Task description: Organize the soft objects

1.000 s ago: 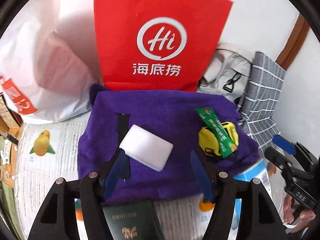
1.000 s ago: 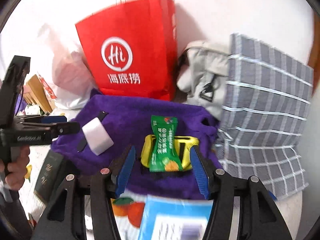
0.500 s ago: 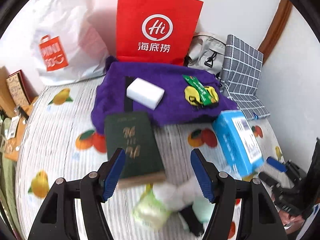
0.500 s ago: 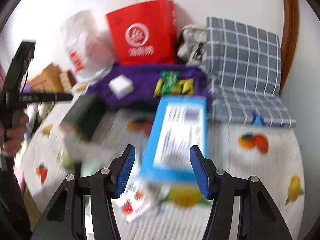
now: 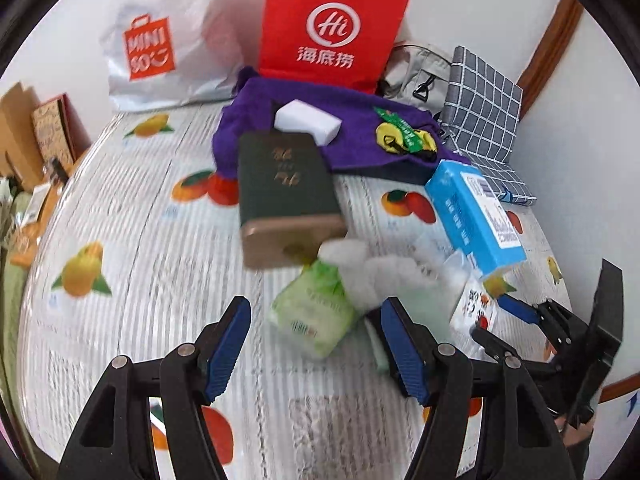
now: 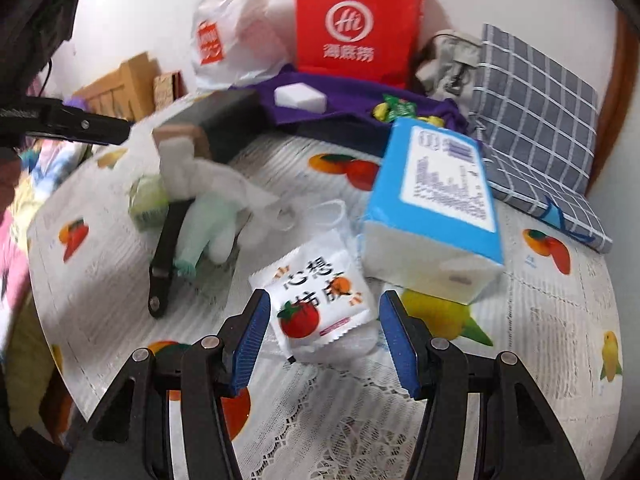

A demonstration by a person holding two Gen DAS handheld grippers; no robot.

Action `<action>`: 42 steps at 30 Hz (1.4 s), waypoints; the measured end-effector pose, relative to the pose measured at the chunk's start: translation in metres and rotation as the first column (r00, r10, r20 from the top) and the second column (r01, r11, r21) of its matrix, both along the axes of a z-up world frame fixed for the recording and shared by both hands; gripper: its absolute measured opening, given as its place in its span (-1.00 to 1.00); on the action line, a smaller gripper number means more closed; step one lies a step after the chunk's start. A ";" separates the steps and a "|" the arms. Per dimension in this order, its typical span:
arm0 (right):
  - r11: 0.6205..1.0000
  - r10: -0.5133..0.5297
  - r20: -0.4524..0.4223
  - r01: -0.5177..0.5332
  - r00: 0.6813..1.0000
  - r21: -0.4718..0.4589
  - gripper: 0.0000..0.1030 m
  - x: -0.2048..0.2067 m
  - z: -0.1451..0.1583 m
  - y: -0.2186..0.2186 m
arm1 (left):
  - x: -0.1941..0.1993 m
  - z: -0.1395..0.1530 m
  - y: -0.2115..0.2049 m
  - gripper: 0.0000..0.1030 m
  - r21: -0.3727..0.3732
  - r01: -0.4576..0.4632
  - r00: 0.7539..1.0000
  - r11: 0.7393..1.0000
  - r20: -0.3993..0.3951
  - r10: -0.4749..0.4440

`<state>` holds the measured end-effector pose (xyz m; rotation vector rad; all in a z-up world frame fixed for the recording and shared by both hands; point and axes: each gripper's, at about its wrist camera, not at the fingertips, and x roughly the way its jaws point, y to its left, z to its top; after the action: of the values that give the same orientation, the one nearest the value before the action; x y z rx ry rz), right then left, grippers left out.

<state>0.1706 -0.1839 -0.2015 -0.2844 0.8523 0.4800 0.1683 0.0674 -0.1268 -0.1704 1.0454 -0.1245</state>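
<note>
My left gripper [image 5: 316,344] is open and empty above the tablecloth, just short of a green tissue pack [image 5: 314,310] and a white plush toy [image 5: 380,276]. My right gripper [image 6: 324,340] is open and empty, its fingers either side of a white snack packet with a tomato print [image 6: 316,292]. A purple towel [image 5: 352,120] lies at the back with a white sponge [image 5: 308,122] and a yellow-and-green pouch [image 5: 400,138] on it. The plush toy [image 6: 208,216] and a white face mask [image 6: 324,212] lie mid-table.
A dark green book [image 5: 284,188] lies beside the towel. A blue tissue box [image 6: 440,200] stands right of centre. A red paper bag [image 5: 332,28], a white plastic bag [image 5: 160,40], a grey bag [image 6: 448,60] and a checked cushion [image 6: 536,128] line the back wall.
Both grippers have pulled back from the purple towel toward the near side of the table. The book, tissue pack, plush toy and snack packet have come into view. Both stay open.
</note>
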 end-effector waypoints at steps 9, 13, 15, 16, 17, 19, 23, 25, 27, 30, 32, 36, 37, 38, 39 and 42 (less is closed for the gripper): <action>0.993 0.060 0.022 -0.058 0.998 -0.106 0.07 0.002 -0.009 0.014 | -0.021 -0.012 0.011 0.28 -0.029 -0.027 0.999 0.999 -0.024 0.026; 0.997 0.067 -0.001 -0.067 0.998 -0.048 -0.49 0.001 -0.004 0.011 | -0.027 -0.013 0.014 0.28 -0.043 -0.024 1.000 0.999 -0.020 0.023; 0.998 0.060 -0.006 -0.060 0.998 -0.013 -0.66 -0.004 0.002 0.009 | -0.029 -0.013 0.015 0.28 -0.053 -0.022 1.000 0.998 -0.017 0.021; 0.998 0.059 -0.009 -0.059 0.998 -0.006 -0.70 -0.007 0.003 0.008 | -0.030 -0.013 0.016 0.28 -0.057 -0.020 1.000 0.998 -0.014 0.020; 0.998 0.054 -0.008 -0.054 0.999 -0.010 -0.70 -0.008 0.004 0.007 | -0.031 -0.014 0.017 0.28 -0.059 -0.021 1.000 0.998 -0.011 0.020; 0.999 0.034 0.006 -0.033 0.999 -0.028 -0.63 -0.008 0.002 0.007 | -0.033 -0.014 0.018 0.27 -0.069 -0.026 1.000 0.997 -0.011 0.025; 1.000 0.017 0.007 -0.017 1.000 -0.014 0.04 -0.002 0.000 0.002 | -0.038 -0.014 0.020 0.28 -0.077 -0.022 1.000 0.997 -0.005 0.022; 1.000 0.028 0.014 -0.028 1.000 0.007 0.12 0.000 0.000 0.001 | -0.040 -0.015 0.021 0.28 -0.077 -0.025 1.000 0.997 -0.004 0.024; 0.999 0.042 0.005 -0.042 0.999 0.002 0.15 0.004 -0.003 0.004 | -0.040 -0.016 0.021 0.28 -0.079 -0.027 1.000 0.996 -0.006 0.027; 0.998 0.056 -0.012 -0.056 0.998 -0.040 0.15 0.011 -0.013 0.011 | -0.040 -0.018 0.021 0.28 -0.080 -0.027 1.000 0.996 -0.011 0.026; 0.997 0.062 -0.003 -0.062 0.998 -0.039 0.11 0.012 -0.014 0.014 | -0.040 -0.020 0.020 0.28 -0.078 -0.024 1.000 0.997 -0.015 0.023; 0.998 0.062 0.016 -0.062 0.998 0.007 -0.33 0.006 -0.003 0.010 | -0.041 -0.022 0.020 0.28 -0.080 -0.022 1.000 0.997 -0.017 0.020; 0.998 0.060 0.014 -0.060 0.998 0.024 -0.48 0.004 0.000 0.008 | -0.040 -0.023 0.020 0.28 -0.081 -0.024 1.000 0.996 -0.020 0.022; 0.998 0.053 0.014 -0.054 0.998 0.036 -0.50 0.003 0.002 0.005 | -0.039 -0.025 0.021 0.28 -0.081 -0.028 0.999 0.996 -0.024 0.026; 0.998 0.048 0.015 -0.049 0.999 0.049 -0.53 0.001 0.004 0.002 | -0.039 -0.025 0.021 0.27 -0.082 -0.029 0.999 0.996 -0.026 0.027; 0.997 0.028 0.008 -0.028 1.000 0.071 -0.64 -0.002 0.006 -0.005 | -0.038 -0.027 0.023 0.27 -0.085 -0.035 0.999 0.996 -0.030 0.032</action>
<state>0.1685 -0.1885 -0.1956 -0.2332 0.8240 0.5341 0.1304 0.0901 -0.1538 -0.2678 1.0664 -0.1369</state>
